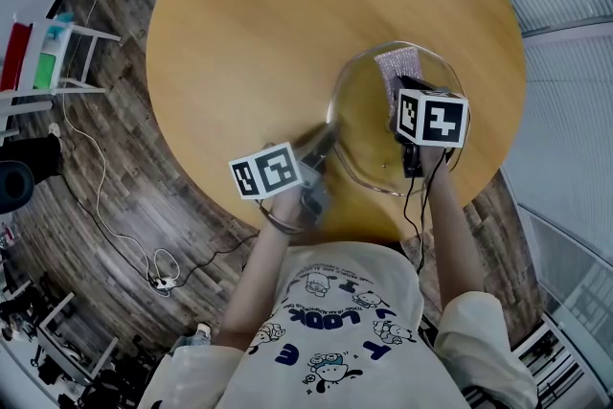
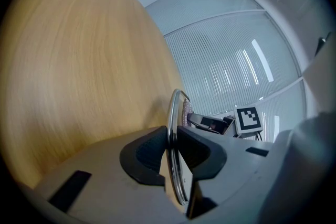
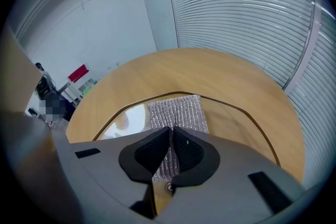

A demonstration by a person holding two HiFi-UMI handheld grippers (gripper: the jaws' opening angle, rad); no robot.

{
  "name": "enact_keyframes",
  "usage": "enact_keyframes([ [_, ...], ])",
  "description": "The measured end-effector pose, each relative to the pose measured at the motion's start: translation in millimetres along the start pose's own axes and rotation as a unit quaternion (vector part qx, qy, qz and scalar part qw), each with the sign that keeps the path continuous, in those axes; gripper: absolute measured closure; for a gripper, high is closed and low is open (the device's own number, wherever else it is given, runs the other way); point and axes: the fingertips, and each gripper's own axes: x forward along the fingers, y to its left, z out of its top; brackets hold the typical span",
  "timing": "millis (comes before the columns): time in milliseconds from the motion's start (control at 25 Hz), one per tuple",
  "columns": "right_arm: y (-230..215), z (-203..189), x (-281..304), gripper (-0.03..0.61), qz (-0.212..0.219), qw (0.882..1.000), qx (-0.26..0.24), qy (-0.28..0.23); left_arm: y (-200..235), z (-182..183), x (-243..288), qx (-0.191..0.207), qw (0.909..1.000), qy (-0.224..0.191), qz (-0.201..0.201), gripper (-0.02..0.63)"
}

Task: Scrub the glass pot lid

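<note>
Item: glass lid, lying on the near-right part of the table, close to its edge.
L gripper: jaws pinched on lid rim, near-left side; in left gripper view the metal rim runs edge-on between the pads, both pads touching it.
R gripper: jaws pressed together on a silver-grey scouring cloth; right gripper view shows cloth nipped at its near end, the rest spread flat on the glass.
Key relation: cloth lies ahead of R gripper, toward lid's far rim; its long axis runs in line w/ the jaws, away from the person. The unscrubbed-looking glass lies left of and nearer than the cloth (judgement only, no suds or dirt visible).
Nearer hand: R is over the lid and does the scrubbing; L is at the rim, acting as a clamp.
Next move, est.: strokes across the glass toward L gripper; L must keep hold or lid may slide on the smooth top.
Lid attitude: flat or slightly raised at L side, cannot tell.
Surface: round wooden top, pale, smooth, otherwise bare.
Room: dark plank floor w/ white cable; white shelf unit at left; blinds at right.
</note>
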Motion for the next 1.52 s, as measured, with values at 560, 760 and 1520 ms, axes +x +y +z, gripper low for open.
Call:
enact_keyframes([
  [560,-23,-6,-8,0.536,-0.03,0.999,0.016,0.001,1,0,-1,0.002,1.0,0.003,0.0,0.54],
  [760,-32,-8,-11,0.535,-0.039,0.999,0.019,0.002,1,0,-1,0.001,1.0,0.004,0.0,0.54],
  [1520,-62,-30,-29,0.535,-0.079,0.996,0.036,0.013,0,-7,-4,0.001,1.0,0.004,-0.004,0.54],
])
